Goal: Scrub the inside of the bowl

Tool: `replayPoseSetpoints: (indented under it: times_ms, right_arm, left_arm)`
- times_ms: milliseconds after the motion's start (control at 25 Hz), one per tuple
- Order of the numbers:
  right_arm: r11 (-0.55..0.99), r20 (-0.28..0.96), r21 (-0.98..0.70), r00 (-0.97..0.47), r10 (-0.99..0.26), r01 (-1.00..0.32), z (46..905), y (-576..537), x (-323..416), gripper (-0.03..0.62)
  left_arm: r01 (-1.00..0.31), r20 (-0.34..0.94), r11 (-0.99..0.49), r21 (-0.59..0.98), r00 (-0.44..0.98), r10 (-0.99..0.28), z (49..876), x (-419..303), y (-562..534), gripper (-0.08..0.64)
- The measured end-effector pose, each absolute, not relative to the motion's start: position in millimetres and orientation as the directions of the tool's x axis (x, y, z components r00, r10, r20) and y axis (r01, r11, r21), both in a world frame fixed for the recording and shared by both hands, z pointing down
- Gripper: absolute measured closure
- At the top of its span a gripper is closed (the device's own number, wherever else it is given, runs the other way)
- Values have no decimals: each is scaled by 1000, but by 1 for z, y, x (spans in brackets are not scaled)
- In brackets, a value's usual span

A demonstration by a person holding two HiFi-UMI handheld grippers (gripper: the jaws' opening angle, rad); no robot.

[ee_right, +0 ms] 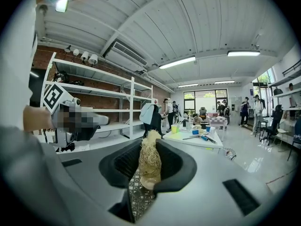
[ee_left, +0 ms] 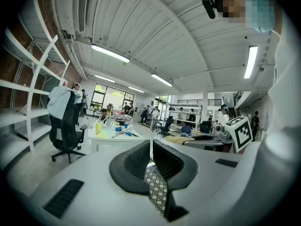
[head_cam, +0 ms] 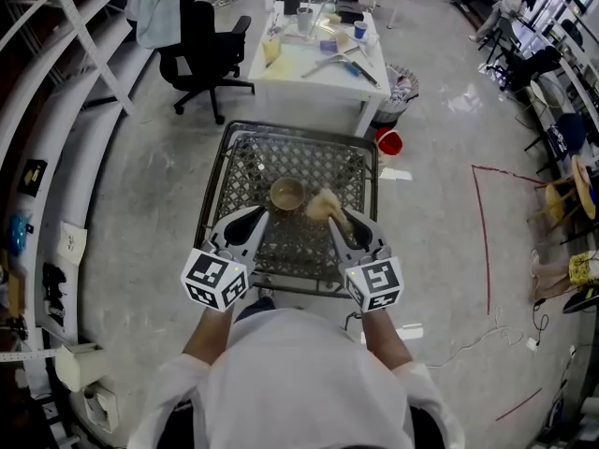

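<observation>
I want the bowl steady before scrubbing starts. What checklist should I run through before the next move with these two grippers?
1. Fibrous scrubber clamped in the right gripper: ok.
2. Bowl upright, mouth up, on the mesh table: ok.
3. Bowl steadied: not ok. The left gripper is shut and empty, beside the bowl rather than holding it.
4. Scrubber inside the bowl: not ok. It is beside the rim.
5. How dirty the bowl's inside is: cannot tell.
</observation>
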State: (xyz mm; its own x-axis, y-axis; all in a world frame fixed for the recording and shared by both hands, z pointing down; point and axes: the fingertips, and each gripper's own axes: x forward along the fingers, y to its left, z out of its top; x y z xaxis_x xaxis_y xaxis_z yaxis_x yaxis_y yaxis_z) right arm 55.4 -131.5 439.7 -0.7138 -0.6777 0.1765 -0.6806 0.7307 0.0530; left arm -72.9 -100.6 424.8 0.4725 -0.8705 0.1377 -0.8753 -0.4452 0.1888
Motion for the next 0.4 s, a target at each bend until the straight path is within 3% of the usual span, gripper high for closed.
replayPoseSetpoints:
  times_ms: [400]
  right_arm:
    - [734,178,52,-717,-674,-677,438,-138,56,492]
  left_arm:
    - [-876,154,-441,197,472,-868,427,-73,-109,517]
